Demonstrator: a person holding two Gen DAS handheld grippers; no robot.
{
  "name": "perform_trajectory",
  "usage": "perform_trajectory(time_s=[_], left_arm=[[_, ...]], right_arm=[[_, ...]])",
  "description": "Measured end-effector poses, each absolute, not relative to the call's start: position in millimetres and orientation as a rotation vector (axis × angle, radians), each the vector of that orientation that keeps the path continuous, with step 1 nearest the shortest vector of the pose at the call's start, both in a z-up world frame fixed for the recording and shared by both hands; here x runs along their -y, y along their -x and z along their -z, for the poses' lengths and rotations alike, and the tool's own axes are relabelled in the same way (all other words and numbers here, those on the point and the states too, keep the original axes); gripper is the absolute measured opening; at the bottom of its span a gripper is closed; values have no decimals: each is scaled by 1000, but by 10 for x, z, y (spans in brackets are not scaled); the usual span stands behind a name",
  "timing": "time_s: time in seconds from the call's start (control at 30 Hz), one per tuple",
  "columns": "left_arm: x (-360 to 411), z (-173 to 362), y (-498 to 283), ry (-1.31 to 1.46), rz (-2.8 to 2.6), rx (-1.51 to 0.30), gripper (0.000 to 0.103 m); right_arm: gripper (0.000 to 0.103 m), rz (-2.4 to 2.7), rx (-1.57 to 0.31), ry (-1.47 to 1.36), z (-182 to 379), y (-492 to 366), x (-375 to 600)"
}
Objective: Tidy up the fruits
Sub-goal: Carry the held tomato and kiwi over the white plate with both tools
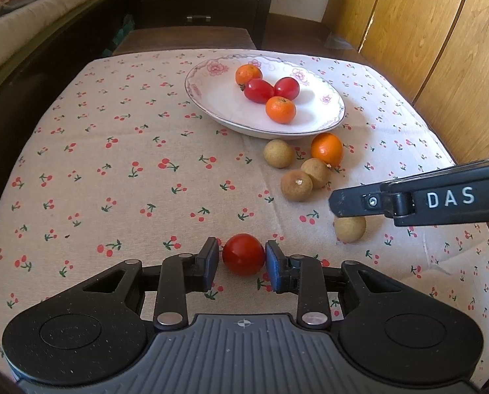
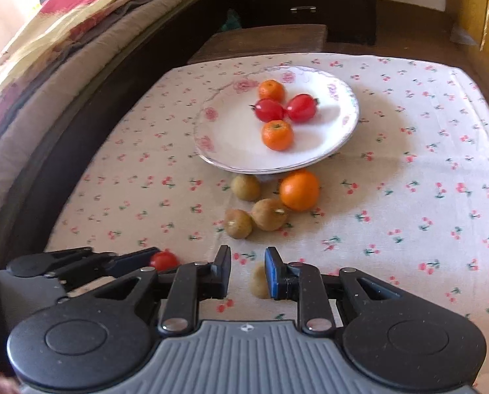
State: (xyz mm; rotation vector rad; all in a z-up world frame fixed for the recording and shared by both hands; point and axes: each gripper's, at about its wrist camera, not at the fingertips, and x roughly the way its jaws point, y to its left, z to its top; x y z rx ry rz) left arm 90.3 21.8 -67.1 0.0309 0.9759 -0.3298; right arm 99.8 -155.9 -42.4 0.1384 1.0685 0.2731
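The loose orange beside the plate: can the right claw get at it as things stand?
Probably yes. The right claw points toward the orange over bare cloth; only two brown fruits sit slightly left of the line, and nothing covers it.

Black grippers (image 1: 242, 259); blue pads (image 1: 272, 262); "DAS" lettering

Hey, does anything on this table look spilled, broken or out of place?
Nothing is spilled or broken. The odd part is fruit off the plate: an orange and four longans lie on the cloth just below its rim, and a tomato sits between the left gripper fingers.
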Motion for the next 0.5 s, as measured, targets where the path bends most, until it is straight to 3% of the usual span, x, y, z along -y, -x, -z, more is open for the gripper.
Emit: perform_trajectory(time_s=[0.2, 0.5], left_arm=[[-201, 670, -906, -34, 328, -975, 39], [-136, 682, -933, -66, 309, -966, 35]], right_arm=[[32, -240, -1089, -62, 508, -1032, 1493], [29, -249, -1115, -16, 598, -1017, 1500]])
